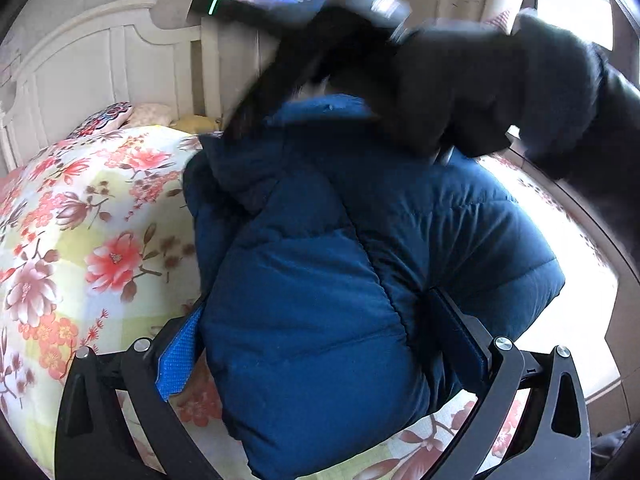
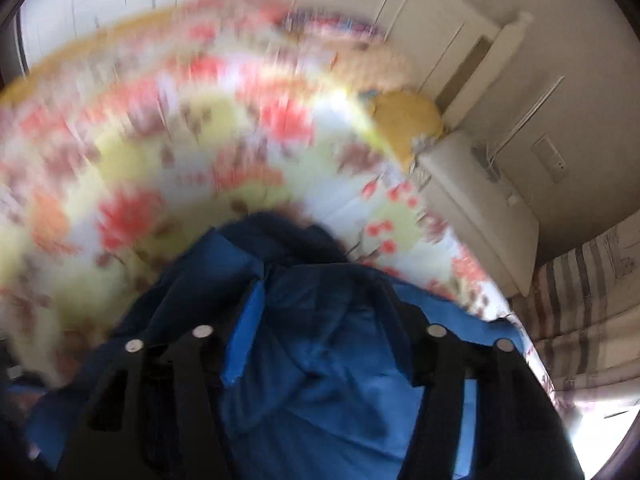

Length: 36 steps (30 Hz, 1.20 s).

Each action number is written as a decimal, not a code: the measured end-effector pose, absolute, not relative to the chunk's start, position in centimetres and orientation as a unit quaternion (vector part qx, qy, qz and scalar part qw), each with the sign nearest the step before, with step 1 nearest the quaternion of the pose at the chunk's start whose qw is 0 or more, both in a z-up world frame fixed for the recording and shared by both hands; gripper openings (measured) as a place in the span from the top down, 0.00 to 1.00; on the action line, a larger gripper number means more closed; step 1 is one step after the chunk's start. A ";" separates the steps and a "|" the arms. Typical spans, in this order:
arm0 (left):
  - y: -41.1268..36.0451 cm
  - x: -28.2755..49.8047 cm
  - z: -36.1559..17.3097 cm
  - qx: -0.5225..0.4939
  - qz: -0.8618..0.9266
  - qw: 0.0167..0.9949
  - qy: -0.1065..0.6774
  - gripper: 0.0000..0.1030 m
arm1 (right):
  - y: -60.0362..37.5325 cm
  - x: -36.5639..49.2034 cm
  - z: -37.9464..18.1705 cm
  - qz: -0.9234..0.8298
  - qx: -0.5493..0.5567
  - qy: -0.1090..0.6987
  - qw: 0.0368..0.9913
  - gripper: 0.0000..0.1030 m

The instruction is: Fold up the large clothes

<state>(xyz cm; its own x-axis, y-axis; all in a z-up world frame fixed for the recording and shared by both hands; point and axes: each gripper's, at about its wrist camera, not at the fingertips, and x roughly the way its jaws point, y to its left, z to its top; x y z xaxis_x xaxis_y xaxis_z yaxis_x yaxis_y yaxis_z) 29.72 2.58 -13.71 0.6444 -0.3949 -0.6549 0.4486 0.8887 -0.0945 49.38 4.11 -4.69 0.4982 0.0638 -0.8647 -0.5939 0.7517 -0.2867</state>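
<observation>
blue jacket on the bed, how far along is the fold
Done: the blue puffer jacket lies bunched and partly doubled over on the floral bedspread, not yet a neat stack. In hand: the left gripper has a thick wad of it between its fingers, and the right gripper has jacket fabric between its fingers; that view is blurred. Left: flattening it and finishing the folds.
</observation>
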 end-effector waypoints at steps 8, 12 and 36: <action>2.8 30.0 -14.2 0.025 -0.226 0.905 0.358 0.04 | 5.1 49.3 -7.1 0.173 -0.326 0.449 0.813 0.47; 2.6 29.3 -14.0 0.025 -0.214 0.906 0.364 0.04 | 5.3 47.9 -6.7 0.157 -0.341 0.413 0.830 0.47; 0.8 17.5 5.9 0.087 -0.048 0.953 0.287 0.04 | -14.2 18.1 15.3 0.088 0.010 0.385 0.919 0.02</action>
<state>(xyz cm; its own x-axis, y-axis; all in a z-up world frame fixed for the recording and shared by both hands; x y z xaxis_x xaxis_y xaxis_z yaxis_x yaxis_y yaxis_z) 17.49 0.82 5.94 0.8308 -0.0416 -0.5550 0.1414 0.9803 0.1382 18.06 -14.17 15.34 0.6887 0.1690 -0.7051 -0.1544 0.9843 0.0852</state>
